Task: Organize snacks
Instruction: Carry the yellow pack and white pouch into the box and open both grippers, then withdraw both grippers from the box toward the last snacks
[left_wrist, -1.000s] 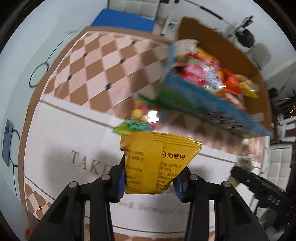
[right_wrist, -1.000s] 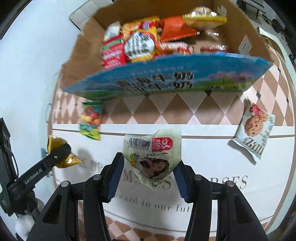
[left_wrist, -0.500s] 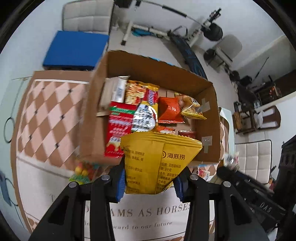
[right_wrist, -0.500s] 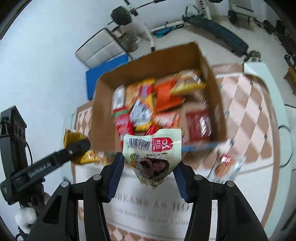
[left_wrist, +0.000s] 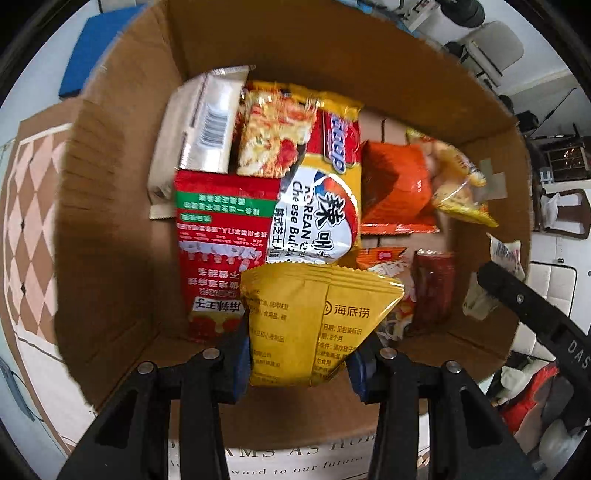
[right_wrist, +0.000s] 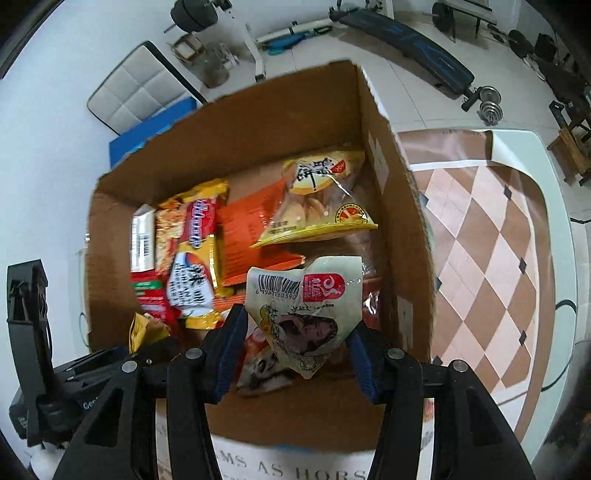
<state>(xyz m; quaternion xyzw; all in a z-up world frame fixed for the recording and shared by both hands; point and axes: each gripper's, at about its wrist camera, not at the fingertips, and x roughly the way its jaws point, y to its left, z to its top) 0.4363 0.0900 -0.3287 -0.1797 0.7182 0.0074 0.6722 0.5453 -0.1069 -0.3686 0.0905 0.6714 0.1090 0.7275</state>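
Snacks over cardboard box (right_wrist: 399, 221), both grippers loaded.
Left gripper (left_wrist: 297, 363) fingers pinch yellow pouch (left_wrist: 314, 325) above red packet (left_wrist: 221, 254); right gripper (right_wrist: 295, 354) fingers pinch pale green packet (right_wrist: 306, 314) near box's right wall.

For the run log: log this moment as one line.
left gripper: shut on yellow foil packet | right gripper: shut on pale printed pouch | both over brown cardboard box
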